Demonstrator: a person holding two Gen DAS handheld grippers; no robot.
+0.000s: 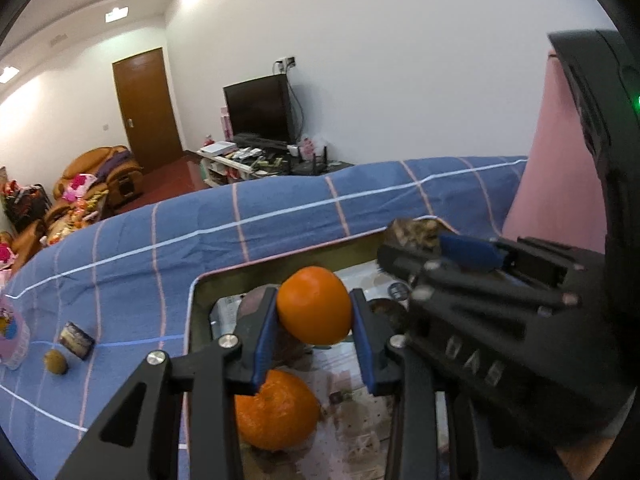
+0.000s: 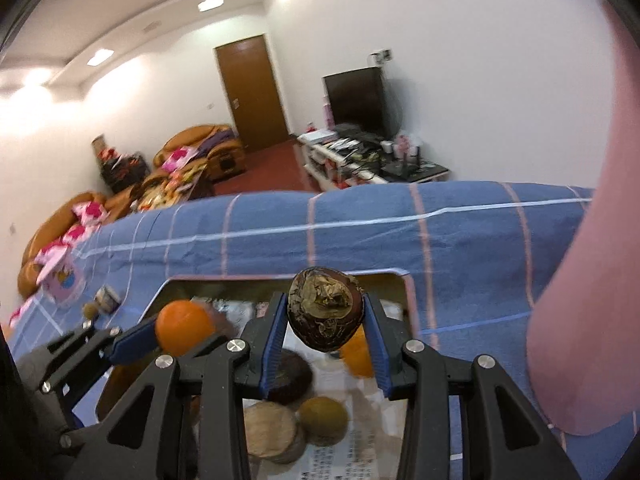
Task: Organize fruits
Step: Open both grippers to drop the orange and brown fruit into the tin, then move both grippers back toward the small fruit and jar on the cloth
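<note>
Oranges and darker fruit lie in a shallow metal tray (image 1: 192, 312) lined with printed paper, seen from two wrist cameras looking down and forward. Nearest the left camera, the left hand-held gripper (image 1: 315, 320) is clamped on a smooth orange (image 1: 314, 304), its blue pads pressed to both sides, holding it above the tray. Beneath it a second orange (image 1: 276, 412) rests on the paper, close to the tray's near-left wall. In the right camera, the right hand-held gripper (image 2: 326, 320) is clamped on a dark brown fruit (image 2: 326, 308) with a wrinkled, papery patch on its face, possibly a mangosteen; blur makes that uncertain. Below it sit a round green-brown fruit (image 2: 324, 420) and two flat brown discs, touching each other. The two grippers hang side by side over the tray with little room between them.

The tray's raised rim has rounded corners and sits on a bed (image 1: 280, 208) covered in blue cloth with pink and white stripes. To the left of the tray the cloth is open, apart from a small brown fruit (image 1: 56, 362) and a small box (image 1: 76, 340) just beside it. A pink sleeve (image 2: 580, 280) crowds the right side. Beyond the bed's far edge are a television (image 1: 258, 110), a wooden door and an orange sofa.
</note>
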